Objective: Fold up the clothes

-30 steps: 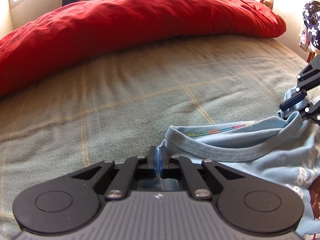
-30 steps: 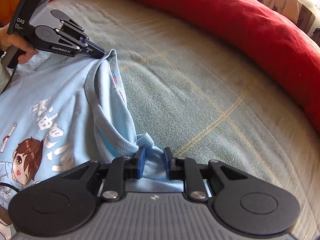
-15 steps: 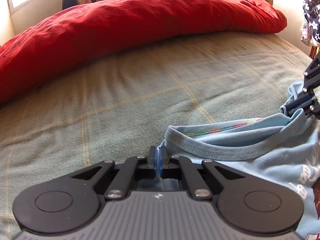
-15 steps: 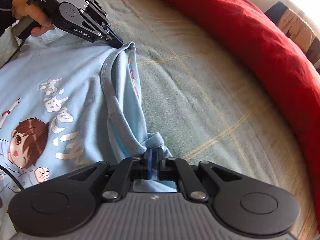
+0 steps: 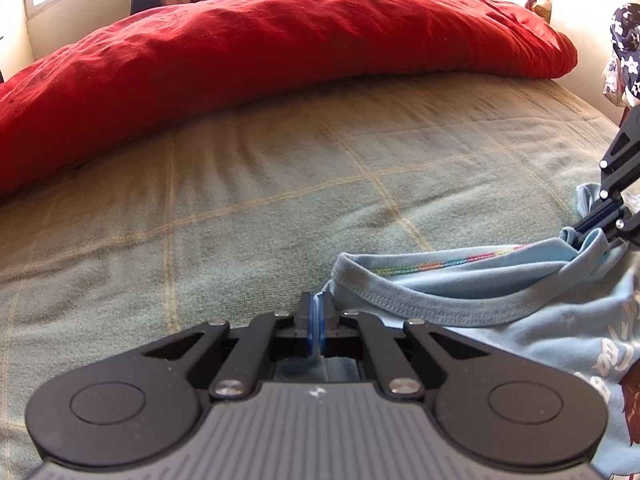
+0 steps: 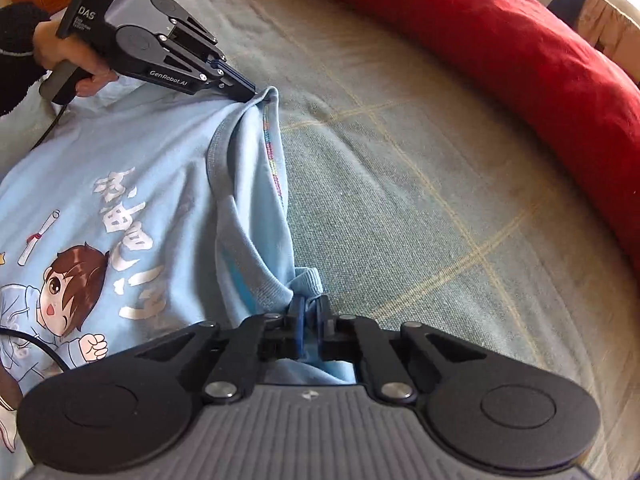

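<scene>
**Both grippers pinch the shirt's shoulders**

Where the blue pads of the left gripper (image 5: 316, 320) meet, they are pressed together on the edge of the light blue T-shirt (image 6: 132, 184), beside its collar (image 5: 416, 300). The right gripper (image 6: 308, 320) is likewise closed narrowly on a bunched bit of the shirt's other shoulder. Between them the neckline stretches, cartoon print facing up. Beyond the fingers lies the green checked bedspread (image 5: 260, 200), then a red duvet (image 5: 260, 52).

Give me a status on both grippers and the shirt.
Left hand-held gripper shut on light blue T-shirt beside the collar. Right hand-held gripper shut on the other shoulder. Shirt print-up on bed; red duvet beyond, clear of it.
</scene>
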`<control>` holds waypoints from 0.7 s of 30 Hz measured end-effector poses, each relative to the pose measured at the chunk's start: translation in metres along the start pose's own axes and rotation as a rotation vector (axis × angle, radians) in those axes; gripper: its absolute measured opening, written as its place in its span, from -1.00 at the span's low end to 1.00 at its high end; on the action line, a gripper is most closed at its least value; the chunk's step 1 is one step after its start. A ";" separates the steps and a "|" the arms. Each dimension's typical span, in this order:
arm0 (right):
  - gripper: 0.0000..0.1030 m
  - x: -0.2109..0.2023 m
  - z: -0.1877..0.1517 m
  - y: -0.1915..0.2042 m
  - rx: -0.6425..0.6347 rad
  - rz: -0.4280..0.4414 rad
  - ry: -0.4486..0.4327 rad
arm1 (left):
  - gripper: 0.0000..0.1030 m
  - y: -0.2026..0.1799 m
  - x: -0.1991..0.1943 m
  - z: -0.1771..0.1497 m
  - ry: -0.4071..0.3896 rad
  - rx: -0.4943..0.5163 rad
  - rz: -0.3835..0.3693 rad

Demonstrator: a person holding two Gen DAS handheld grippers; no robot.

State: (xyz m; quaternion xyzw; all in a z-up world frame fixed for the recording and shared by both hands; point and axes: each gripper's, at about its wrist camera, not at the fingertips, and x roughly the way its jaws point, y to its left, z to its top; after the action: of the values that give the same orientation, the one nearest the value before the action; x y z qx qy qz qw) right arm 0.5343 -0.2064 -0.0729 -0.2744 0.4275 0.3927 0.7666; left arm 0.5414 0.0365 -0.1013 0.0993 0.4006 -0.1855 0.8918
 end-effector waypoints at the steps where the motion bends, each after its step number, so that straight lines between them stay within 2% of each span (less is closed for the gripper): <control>1: -0.89 -0.003 0.001 0.003 -0.007 -0.015 -0.013 | -0.98 -0.001 -0.002 0.002 0.002 -0.001 0.007; 4: -0.89 -0.013 0.006 -0.003 -0.002 -0.074 -0.046 | -0.98 -0.004 -0.010 0.007 0.000 0.021 0.014; 9: -0.89 -0.020 0.014 -0.030 0.099 -0.173 -0.090 | -0.98 -0.002 -0.016 0.019 -0.046 0.011 0.050; 12: -0.89 -0.010 0.015 -0.036 0.122 -0.223 -0.079 | -0.99 -0.001 -0.016 0.027 -0.074 -0.007 0.075; 16: -0.87 0.015 0.013 -0.038 0.162 -0.269 -0.041 | -0.98 -0.004 -0.003 0.026 -0.047 -0.017 0.088; 18: -0.78 0.018 0.010 -0.037 0.179 -0.296 -0.056 | -0.96 -0.006 0.000 0.023 -0.025 -0.003 0.095; 20: -0.51 0.009 0.007 -0.033 0.190 -0.325 -0.093 | -0.89 -0.005 -0.007 0.019 -0.015 -0.002 0.096; 21: -0.49 0.002 0.005 -0.031 0.208 -0.328 -0.105 | -0.89 -0.005 -0.011 0.017 -0.010 -0.002 0.097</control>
State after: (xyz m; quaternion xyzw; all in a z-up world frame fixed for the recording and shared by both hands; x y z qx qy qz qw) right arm 0.5633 -0.2187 -0.0691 -0.2389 0.3749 0.2301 0.8657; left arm 0.5438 0.0296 -0.0822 0.1166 0.3909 -0.1423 0.9019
